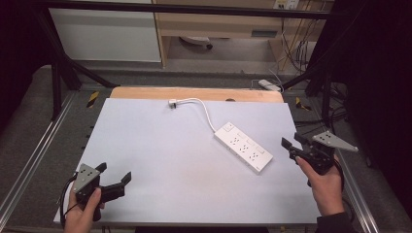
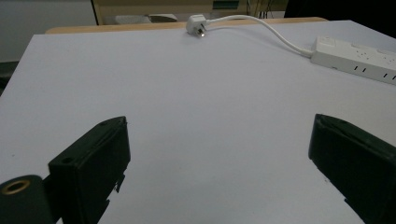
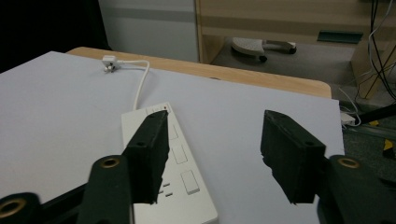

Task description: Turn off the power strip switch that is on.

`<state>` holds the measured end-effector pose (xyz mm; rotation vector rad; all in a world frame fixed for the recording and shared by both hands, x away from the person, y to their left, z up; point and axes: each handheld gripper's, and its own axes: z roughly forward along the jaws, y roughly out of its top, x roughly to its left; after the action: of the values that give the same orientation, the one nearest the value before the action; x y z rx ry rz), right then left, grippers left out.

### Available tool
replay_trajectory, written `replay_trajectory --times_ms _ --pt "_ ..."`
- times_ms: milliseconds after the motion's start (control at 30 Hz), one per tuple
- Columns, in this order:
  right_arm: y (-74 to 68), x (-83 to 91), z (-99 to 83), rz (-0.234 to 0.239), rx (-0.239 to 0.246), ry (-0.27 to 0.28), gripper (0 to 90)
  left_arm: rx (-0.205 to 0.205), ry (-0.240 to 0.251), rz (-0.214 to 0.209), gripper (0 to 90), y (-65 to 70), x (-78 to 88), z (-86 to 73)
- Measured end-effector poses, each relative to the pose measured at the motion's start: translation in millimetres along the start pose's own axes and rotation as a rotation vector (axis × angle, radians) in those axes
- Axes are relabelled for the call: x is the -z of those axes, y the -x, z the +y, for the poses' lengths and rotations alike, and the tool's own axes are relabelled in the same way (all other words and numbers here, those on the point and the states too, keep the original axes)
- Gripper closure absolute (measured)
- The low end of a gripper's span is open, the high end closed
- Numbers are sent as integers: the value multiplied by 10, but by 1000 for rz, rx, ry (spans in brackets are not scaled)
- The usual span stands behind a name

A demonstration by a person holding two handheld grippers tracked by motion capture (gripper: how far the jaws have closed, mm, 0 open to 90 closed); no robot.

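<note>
Seen from above, a white power strip (image 1: 243,147) lies diagonally on the pale surface (image 1: 160,160), right of centre, with its white cord (image 1: 206,112) curving back to a plug (image 1: 172,103) that rests near the far wooden edge. A person's left hand (image 1: 80,211) holds the left gripper (image 1: 114,177) at the near left corner of the surface, its fingers (image 2: 95,163) spread wide with nothing between them, well apart from the strip. The right hand (image 1: 326,190) holds the right gripper (image 1: 293,141) at the right edge, just beside the strip's near end; its fingers (image 3: 149,154) are likewise wide open and hold nothing. From the right gripper view, the strip (image 3: 175,158) runs beneath the left-hand finger, sockets facing up, not touched by either finger. From the left gripper view, the strip (image 2: 355,58) sits far off at upper right, the plug (image 2: 196,24) beyond it.
</note>
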<state>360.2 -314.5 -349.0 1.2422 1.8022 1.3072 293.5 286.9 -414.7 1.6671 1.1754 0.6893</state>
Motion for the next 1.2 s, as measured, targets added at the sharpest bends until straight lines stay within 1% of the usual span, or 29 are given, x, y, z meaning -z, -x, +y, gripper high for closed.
replay_trajectory --times_ms 33,67,100,133,167,200,233,300,333,367,400,433,500,567,600,700,867,900,967,1033,1067,1133,1200 --pt "4 -4 8 4 6 0 493 -4 -3 0 58 -1 1 -1" --pt "4 -4 8 4 6 0 493 -6 -3 2 58 1 0 -1" --pt "5 -11 15 11 7 -1 511 -8 -2 4 58 2 0 -2" --pt "11 -20 25 31 2 6 549 -10 -2 2 58 2 1 -1" --pt "11 -20 25 31 2 6 549 -10 -1 3 58 2 2 0" --pt "10 -23 31 38 -2 12 569 -9 -1 3 57 1 2 0" --pt "14 -31 41 31 7 16 605 -5 1 5 58 1 1 -1" --pt "23 -36 50 14 14 20 643 -3 1 4 58 -3 1 -1" --pt "30 -38 55 11 16 21 663 -3 -2 4 58 -6 2 -1" --pt "30 -38 55 11 16 21 663 -5 0 5 58 -7 3 -1" --pt "41 -42 64 6 20 24 699 -5 -1 6 58 -7 3 -1" --pt "47 -44 67 6 23 25 717 -4 -2 6 58 -7 3 -1" --pt "52 -48 69 5 24 26 733 -3 -2 6 58 -7 3 -1" --pt "66 -84 73 -11 38 7 793 -3 -1 6 58 -6 2 -2" --pt "66 -84 73 -11 38 7 793 -2 -2 5 58 -5 1 -3" --pt "68 -149 71 -5 45 -4 843 -2 0 6 58 -7 2 -3" --pt "61 -206 73 5 47 -9 875 2 -1 8 58 -15 -1 -7" --pt "52 -236 77 8 57 -14 891 1 -2 8 58 -17 -1 -7" --pt "47 -254 81 10 61 -19 898 1 -2 9 58 -20 1 -7" --pt "49 -291 95 9 75 -30 900 3 -4 9 58 -21 2 -9" --pt "47 -306 103 12 71 -36 900 5 -4 10 58 -21 4 -10" --pt "40 -363 110 17 79 -49 900 6 0 10 58 -20 5 -10" --pt "38 -382 109 21 81 -52 900 8 -2 7 58 -20 3 -11"
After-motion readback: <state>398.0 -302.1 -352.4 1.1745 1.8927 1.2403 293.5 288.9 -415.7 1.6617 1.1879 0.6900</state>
